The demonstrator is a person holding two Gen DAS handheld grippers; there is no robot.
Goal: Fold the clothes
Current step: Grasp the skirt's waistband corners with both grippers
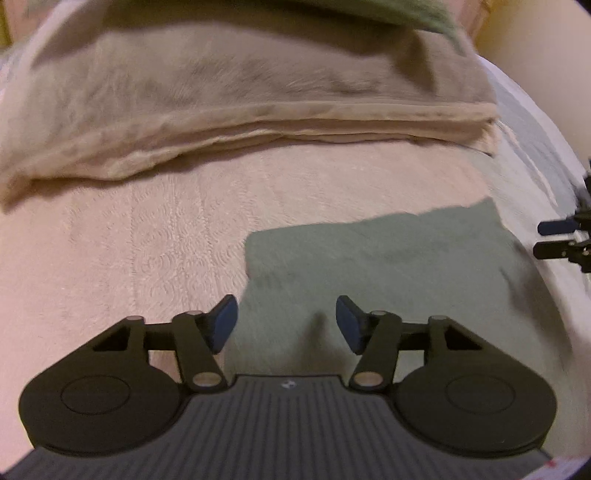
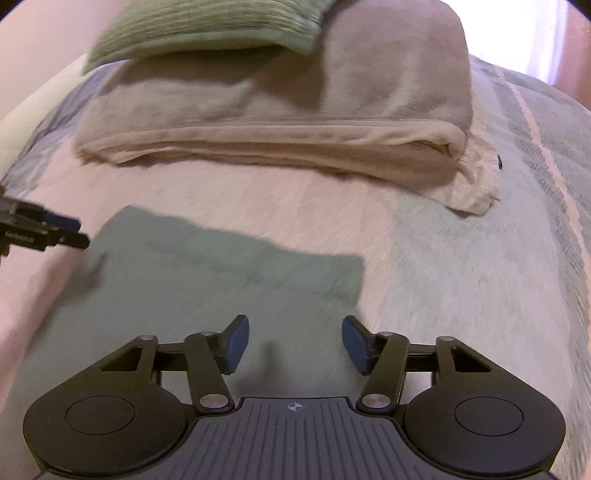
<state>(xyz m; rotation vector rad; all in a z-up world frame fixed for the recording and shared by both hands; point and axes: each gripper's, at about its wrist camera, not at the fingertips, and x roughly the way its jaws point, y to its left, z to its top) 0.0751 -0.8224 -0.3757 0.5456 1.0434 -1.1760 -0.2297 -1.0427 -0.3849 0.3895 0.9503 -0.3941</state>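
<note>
A sage-green cloth (image 1: pixel 369 258) lies flat on the bed, its far edge and corners showing; it looks folded into a rectangle. My left gripper (image 1: pixel 287 323) hovers open over the cloth's near left part, nothing between its blue pads. In the right wrist view the same cloth (image 2: pixel 221 277) spreads to the left, and my right gripper (image 2: pixel 295 343) stands open above its near right corner, holding nothing. Each gripper shows at the edge of the other's view: the right gripper (image 1: pixel 550 238) beside the cloth's right side, the left gripper (image 2: pixel 74 232) at its left side.
A thick folded beige blanket (image 1: pixel 221 110) lies across the bed behind the cloth, with a green ribbed fabric (image 2: pixel 207 29) on top. The bed cover (image 1: pixel 129 240) is pink fleece on the left and pale blue (image 2: pixel 461 277) on the right.
</note>
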